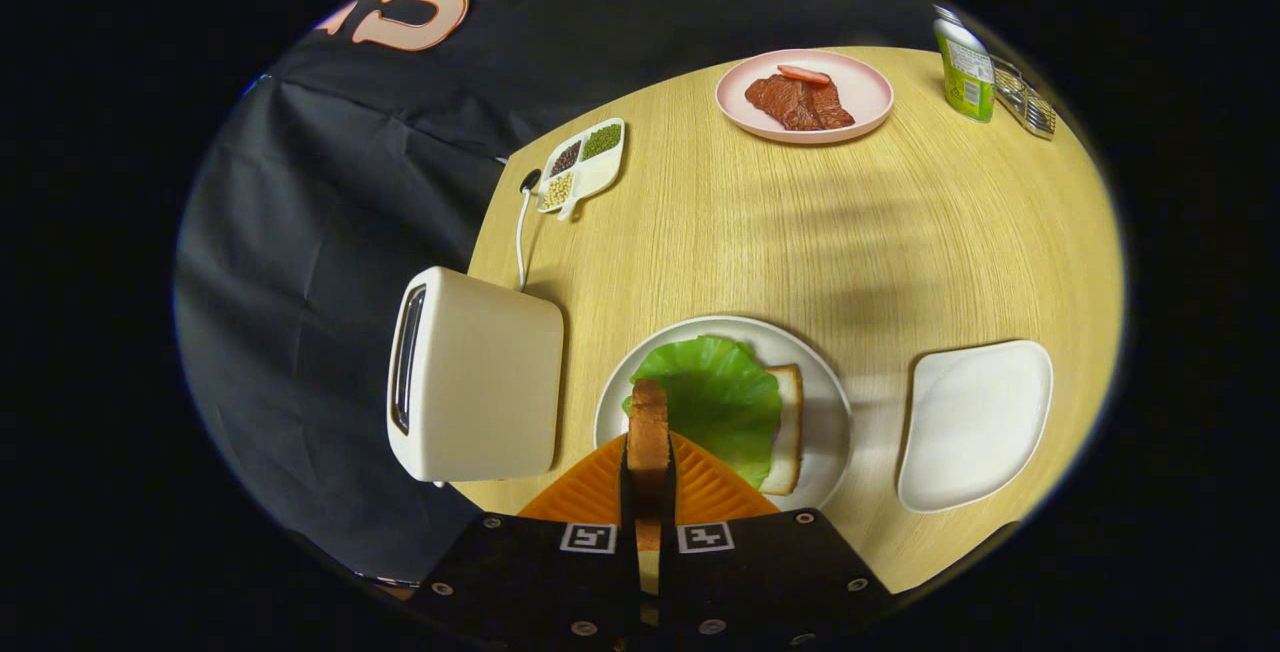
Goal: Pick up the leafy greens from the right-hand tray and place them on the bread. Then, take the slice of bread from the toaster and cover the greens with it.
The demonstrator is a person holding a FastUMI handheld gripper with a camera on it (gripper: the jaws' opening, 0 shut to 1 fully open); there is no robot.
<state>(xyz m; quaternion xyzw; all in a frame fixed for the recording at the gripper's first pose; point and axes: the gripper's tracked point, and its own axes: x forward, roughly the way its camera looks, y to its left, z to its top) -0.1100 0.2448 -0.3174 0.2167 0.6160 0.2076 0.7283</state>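
Note:
My gripper (pixel 648 477) is shut on a slice of bread (pixel 648 427), held on edge between the two orange fingers (pixel 590 487). The slice hangs over the near-left rim of a round white plate (pixel 825 387). On that plate lies a green leaf (pixel 715 397) spread over another bread slice (pixel 787 432), whose right edge sticks out from under the leaf. A cream toaster (pixel 480 377) stands just left of the plate, its slot facing away from the plate. The white tray (pixel 975 422) to the right of the plate holds nothing.
A pink plate (pixel 870 97) with meat slices (pixel 800 100) sits far across the wooden table (pixel 780 222). A small divided dish (pixel 585 164) of beans lies beyond the toaster, beside its cord (pixel 521 232). A green carton (pixel 965 72) and a metal rack stand at the far right.

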